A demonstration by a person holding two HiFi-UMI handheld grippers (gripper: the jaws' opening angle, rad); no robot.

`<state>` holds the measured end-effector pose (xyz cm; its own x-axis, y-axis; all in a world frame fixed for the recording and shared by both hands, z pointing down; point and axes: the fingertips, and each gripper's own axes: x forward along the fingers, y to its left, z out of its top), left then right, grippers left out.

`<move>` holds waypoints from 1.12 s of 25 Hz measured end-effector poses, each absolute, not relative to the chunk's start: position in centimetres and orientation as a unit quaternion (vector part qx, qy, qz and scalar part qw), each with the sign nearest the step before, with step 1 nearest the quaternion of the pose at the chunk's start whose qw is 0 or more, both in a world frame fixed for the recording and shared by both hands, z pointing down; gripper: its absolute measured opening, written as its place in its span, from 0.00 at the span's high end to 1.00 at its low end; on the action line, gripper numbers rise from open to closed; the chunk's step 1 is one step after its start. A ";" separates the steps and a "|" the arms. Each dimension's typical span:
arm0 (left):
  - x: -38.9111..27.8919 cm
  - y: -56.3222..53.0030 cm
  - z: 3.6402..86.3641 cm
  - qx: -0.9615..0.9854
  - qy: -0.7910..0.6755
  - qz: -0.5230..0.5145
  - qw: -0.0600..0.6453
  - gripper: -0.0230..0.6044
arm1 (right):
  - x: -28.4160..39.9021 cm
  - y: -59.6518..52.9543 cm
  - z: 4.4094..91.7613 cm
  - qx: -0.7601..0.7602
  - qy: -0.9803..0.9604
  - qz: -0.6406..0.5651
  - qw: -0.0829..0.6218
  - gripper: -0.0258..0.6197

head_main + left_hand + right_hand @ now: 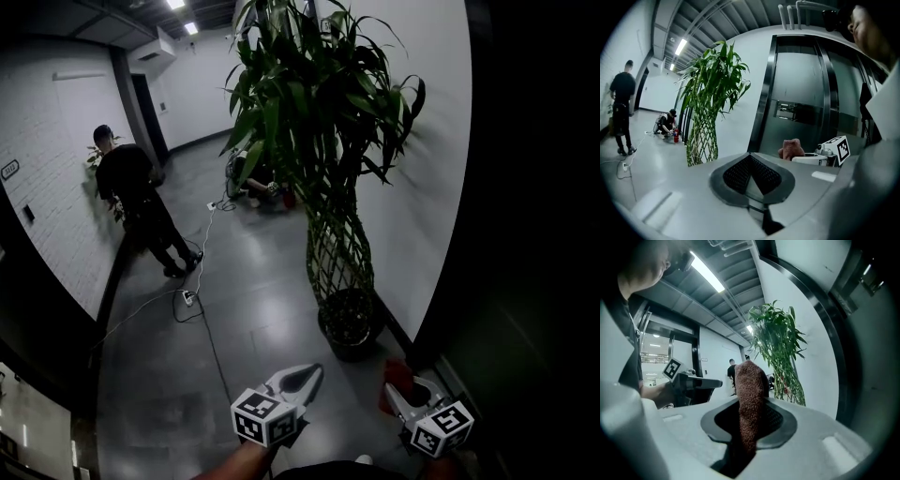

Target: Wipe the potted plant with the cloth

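The potted plant (pixel 319 141) stands by the white wall (pixel 427 187), well apart from both grippers, and grey floor (pixel 262 319) lies between. A person (pixel 131 192) stands far left, beside a cable (pixel 202 272) on the floor. My left gripper (pixel 302 380) is closed, jaw against jaw. My right gripper (pixel 401 398) pinches the reddish cloth (pixel 750 390).

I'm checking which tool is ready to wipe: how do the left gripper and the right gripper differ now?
The left gripper is shut with nothing between its jaws; the right gripper is shut on a reddish-brown cloth. In the head view the left gripper is over the grey floor, the right gripper beside the dark wall. Both point toward the potted plant, neither touching it.
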<state>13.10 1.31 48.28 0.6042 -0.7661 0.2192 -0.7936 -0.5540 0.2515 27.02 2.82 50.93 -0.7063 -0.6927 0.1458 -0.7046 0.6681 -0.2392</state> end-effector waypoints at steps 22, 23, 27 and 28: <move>0.0 7.7 47.8 0.907 -0.391 0.025 0.151 0.94 | 14.1 12.6 52.5 0.460 -0.874 0.153 0.040 0.86; -0.5 7.8 48.1 0.908 -0.391 0.028 0.148 0.94 | 13.7 12.8 52.6 0.459 -0.874 0.152 0.042 0.86; -2.7 7.4 48.0 0.901 -0.410 0.026 0.140 0.94 | 12.9 13.1 52.5 0.458 -0.876 0.144 0.050 0.87; -2.8 7.5 47.6 0.900 -0.411 0.022 0.140 0.94 | 12.8 13.2 52.5 0.459 -0.875 0.143 0.051 0.86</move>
<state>-2.77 7.47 47.59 0.6604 -0.7346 0.1558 -0.7471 -0.6220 0.2344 12.80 13.24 52.45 -0.5735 -0.7892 0.2199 -0.8181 0.5378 -0.2035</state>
